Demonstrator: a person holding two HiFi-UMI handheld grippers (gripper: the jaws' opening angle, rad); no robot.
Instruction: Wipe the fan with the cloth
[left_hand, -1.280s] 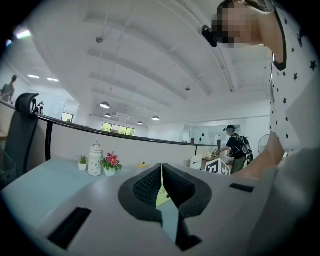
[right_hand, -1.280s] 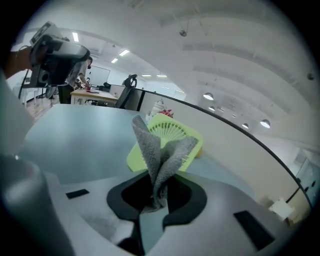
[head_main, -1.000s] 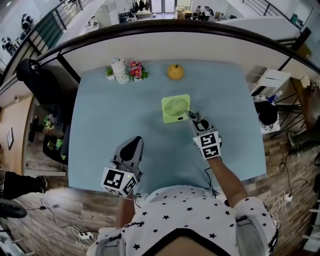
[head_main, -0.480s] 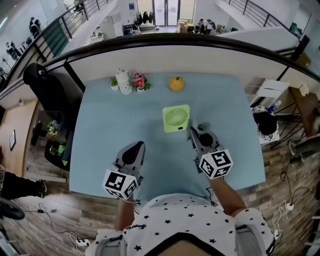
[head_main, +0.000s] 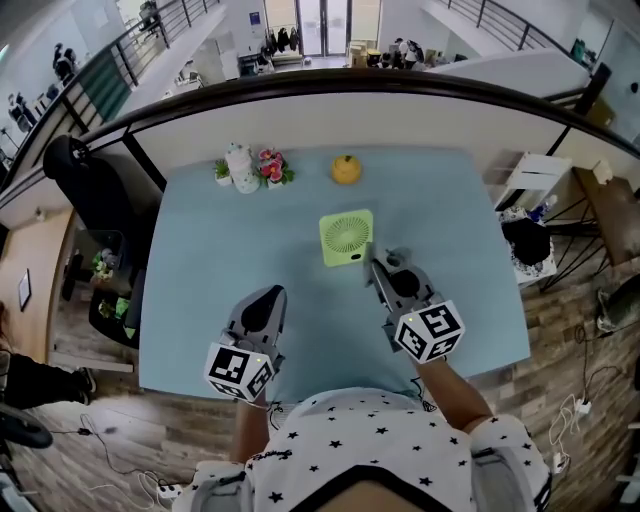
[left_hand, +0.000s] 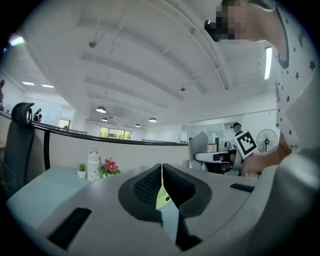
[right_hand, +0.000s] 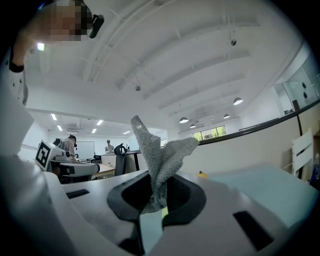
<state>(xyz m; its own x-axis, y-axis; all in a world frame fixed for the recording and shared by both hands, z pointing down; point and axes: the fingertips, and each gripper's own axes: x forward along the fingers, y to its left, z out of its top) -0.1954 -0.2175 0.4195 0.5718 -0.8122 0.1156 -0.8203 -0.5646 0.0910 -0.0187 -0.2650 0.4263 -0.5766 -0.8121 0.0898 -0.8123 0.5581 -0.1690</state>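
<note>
While my right gripper pinched the cloth beside the fan, my left gripper had its jaws pressed together, empty. Next, I thought, the cloth should rub the fan.

1. The fan stands mid-counter; bare surface runs from it to the left edge and to the right edge.
2. Along the far edge stand a white jar, flowers and an orange round thing, with gaps between them.
3. The right tongs, clamped on the cloth, crowd the fan's near right corner.
4. The left tongs, jaws together, sit by the near edge, well apart from the fan.
</note>
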